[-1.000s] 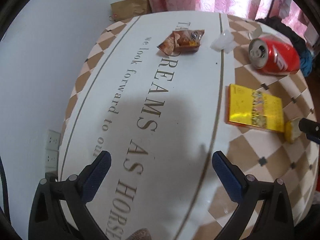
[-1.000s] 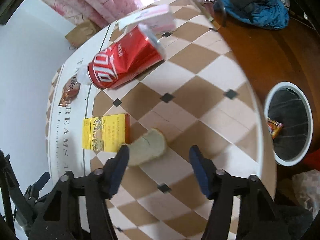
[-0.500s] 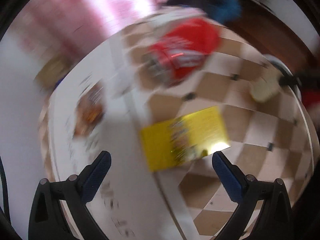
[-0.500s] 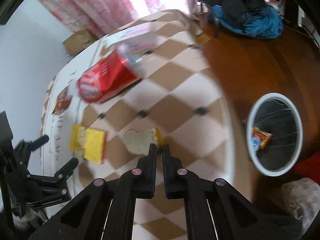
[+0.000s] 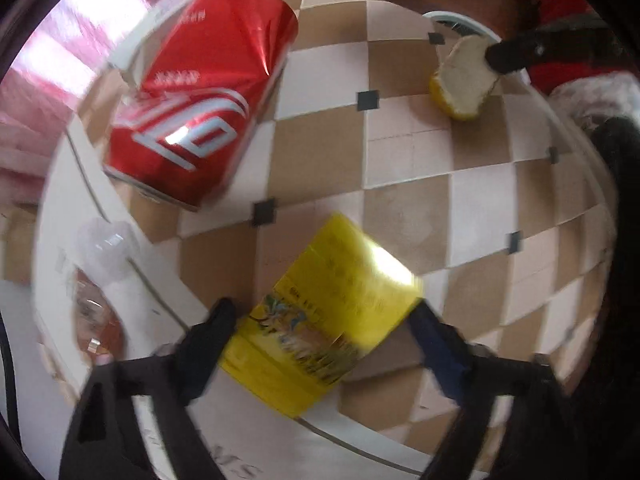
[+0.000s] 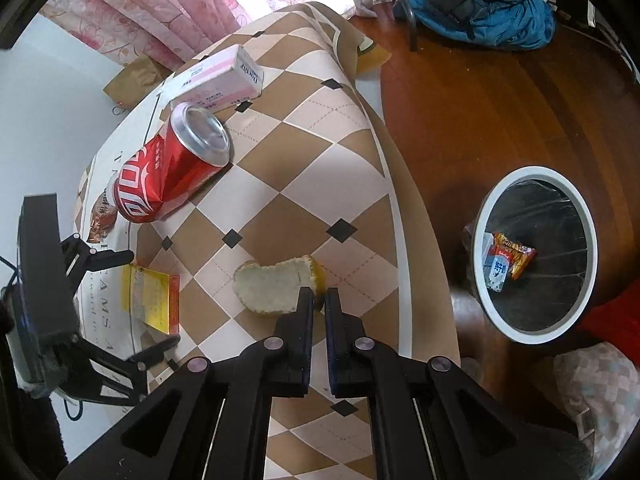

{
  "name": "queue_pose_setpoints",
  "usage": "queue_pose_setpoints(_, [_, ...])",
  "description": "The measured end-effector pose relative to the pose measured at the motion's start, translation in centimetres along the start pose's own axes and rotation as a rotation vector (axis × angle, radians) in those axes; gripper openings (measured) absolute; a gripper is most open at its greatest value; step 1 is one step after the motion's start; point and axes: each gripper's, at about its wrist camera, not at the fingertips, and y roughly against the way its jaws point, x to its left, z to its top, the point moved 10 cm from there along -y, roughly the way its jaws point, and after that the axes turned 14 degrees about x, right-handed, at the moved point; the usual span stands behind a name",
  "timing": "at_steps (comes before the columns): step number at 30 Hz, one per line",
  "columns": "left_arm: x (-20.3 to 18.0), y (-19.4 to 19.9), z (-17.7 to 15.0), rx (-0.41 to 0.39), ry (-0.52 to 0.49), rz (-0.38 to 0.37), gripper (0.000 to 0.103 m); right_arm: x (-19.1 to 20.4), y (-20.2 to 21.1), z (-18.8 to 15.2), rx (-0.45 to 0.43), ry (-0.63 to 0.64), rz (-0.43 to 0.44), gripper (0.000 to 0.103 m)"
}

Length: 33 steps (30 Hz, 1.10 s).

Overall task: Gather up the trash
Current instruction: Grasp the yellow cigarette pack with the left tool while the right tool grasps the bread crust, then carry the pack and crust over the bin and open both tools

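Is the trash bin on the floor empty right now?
No. In the right wrist view the white-rimmed trash bin already holds a red-orange snack wrapper and a small white packet.

left gripper [image 5: 320, 332]: jaws wide around yellow box [image 5: 324, 316] | red can [image 5: 200, 100]: far left, on its side | bread slice [image 5: 466, 76]: far right, pinched by right gripper [image 5: 496, 60]

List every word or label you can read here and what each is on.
"Doctor", roughly, small print on the pink box
"AMS", part of a word, on the tablecloth
Red can: white script, not legible
Yellow box: print blurred
Wrapper in the bin: too small
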Motion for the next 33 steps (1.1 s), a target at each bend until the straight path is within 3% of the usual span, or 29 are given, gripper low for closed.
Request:
queue_pose_setpoints(3, [0.2, 0.1, 0.0, -0.005, 0.053, -0.010, 0.074, 0.2, -0.3, -0.1, 0.004, -0.002, 0.005, 0.006])
queue_pose_setpoints(10, [2.1, -0.6, -1.1, -0.015, 0.341, -0.090, 0.073, 0.6, -1.3, -1.0, 0.015, 0.003, 0.014, 0.006])
queue_pose_setpoints(14, [1.5, -0.8, -0.9, -0.031, 0.333, -0.072, 0.074, 0.6, -1.8, -1.3, 0.019, -0.001, 0.017, 0.006])
queue_pose_setpoints(21, [-0.6, -1.7, -1.3, -0.024, 0.233, -0.059, 0.075, 0.8, -1.7, -1.7, 0.015, -0.003, 0.030, 0.006])
queue_pose_setpoints(24, [-0.7, -1.7, -1.9, -0.052, 0.242, -0.056, 0.064, 1.1, -1.7, -1.8, 0.010, 0.004, 0.028, 0.006])
queue_pose_setpoints(29, [0.2, -1.5, -3.4, -0.090, 0.358, 0.006, 0.063, 1.3, -1.3, -2.4, -0.023, 0.017, 0.005, 0.006])
queue_pose_setpoints(33, [0.1, -0.2, -6.0, -0.132, 0.547, 0.018, 0.063, 1.3, -0.4, -3.2, -0.065, 0.028, -0.022, 0.006])
